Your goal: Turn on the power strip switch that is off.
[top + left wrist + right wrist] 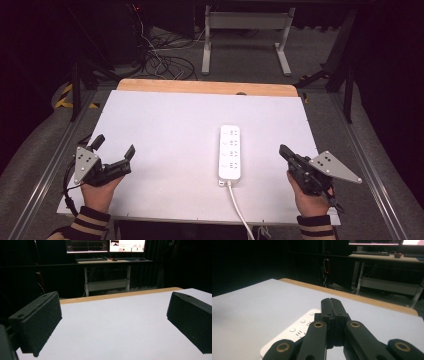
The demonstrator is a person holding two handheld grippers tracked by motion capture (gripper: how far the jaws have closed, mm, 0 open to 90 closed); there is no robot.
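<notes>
While the right gripper [284,151] sits pinched tight on nothing just right of the power strip [230,152], a careless sweep could knock the strip or snag its cable [239,212]. Strip lies mid-table [165,125], cable toward the person. Left gripper [114,150] rests low at the left, jaws wide, empty, pointing forward.

A dark room with grey carpet [320,45]. A white-legged desk [245,22] stands far; monitors [105,245] glow on it. Cables [160,60] tangle far left.
</notes>
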